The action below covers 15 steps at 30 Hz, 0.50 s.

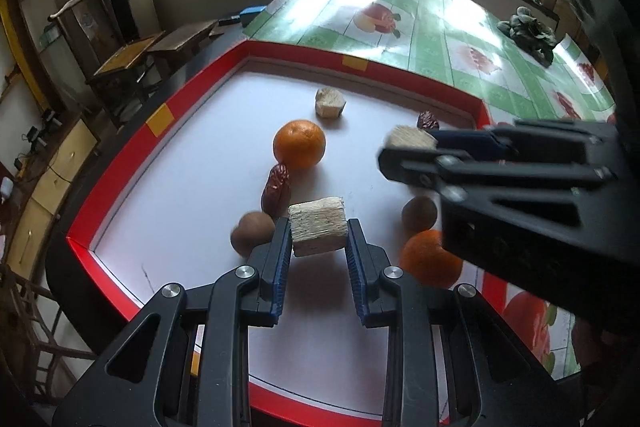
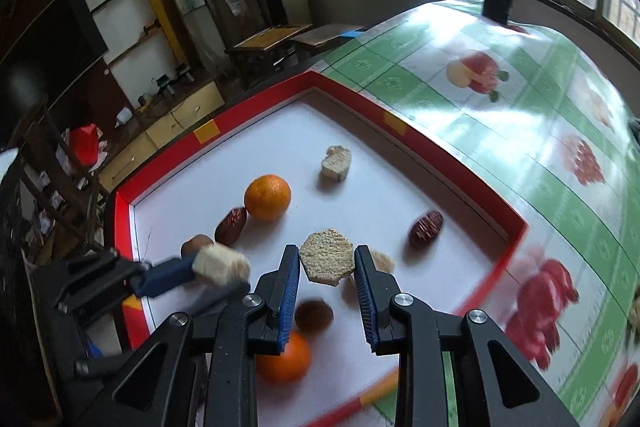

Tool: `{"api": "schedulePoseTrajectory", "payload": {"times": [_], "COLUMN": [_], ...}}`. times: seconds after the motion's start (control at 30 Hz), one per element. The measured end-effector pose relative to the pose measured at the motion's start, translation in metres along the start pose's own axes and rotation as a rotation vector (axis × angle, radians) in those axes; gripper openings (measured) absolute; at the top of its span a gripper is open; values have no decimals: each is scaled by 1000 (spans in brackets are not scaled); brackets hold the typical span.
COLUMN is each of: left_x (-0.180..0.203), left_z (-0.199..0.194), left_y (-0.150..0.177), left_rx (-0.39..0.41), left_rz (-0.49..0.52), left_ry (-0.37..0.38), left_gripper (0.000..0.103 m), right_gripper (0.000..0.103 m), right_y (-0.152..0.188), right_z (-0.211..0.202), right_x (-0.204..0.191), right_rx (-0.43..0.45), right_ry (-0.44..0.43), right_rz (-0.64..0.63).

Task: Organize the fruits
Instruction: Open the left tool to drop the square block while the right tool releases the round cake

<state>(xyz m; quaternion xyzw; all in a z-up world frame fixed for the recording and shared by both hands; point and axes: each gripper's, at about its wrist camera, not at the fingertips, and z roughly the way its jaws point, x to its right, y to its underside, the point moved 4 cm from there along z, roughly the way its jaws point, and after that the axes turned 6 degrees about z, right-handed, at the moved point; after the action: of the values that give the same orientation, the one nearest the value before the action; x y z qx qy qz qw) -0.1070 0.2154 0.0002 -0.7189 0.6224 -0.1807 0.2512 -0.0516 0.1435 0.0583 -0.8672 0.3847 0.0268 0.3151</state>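
Beige fibrous chunks (image 1: 318, 227) (image 2: 327, 256) sit clamped in left gripper (image 1: 319, 241) and right gripper (image 2: 327, 267).

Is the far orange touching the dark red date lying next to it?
Touching. In the left wrist view the orange sits against the upper end of the date with no white tray floor between them; the right wrist view agrees.

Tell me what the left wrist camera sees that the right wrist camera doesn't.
Only the left wrist view shows a dark stone ornament on the tablecloth. Only the right wrist view shows a red bag on the floor. Both show the tray, two oranges, and each gripper clamping a sugarcane piece: left gripper on one, right gripper on another.
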Motion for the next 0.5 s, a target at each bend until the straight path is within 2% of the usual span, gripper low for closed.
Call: {"api": "schedulePoseTrajectory", "payload": {"times": [0.3,0.37,0.4,0.5], "left_x": [-9,-11,-12,-13], "left_z": [6,6,6,0], "left_y": [0,1,1,-1], "left_rx": [-17,-17,-14,9], "left_rz": [-30,-31,-33,-42], "left_ry": [11,-3,-2,-2], "left_gripper": [29,42,53,55], "right_gripper": [27,28,29,29], "right_y": [-7,-7,-7,-7], "right_z": [35,34,32,15], "right_x": [-5,-3,0,7], "right_rx": [-52,-45,-43,-4], "right_ry": [-34,-48,-61,-68], "right_rz": [-34,-19,-4,19]}}
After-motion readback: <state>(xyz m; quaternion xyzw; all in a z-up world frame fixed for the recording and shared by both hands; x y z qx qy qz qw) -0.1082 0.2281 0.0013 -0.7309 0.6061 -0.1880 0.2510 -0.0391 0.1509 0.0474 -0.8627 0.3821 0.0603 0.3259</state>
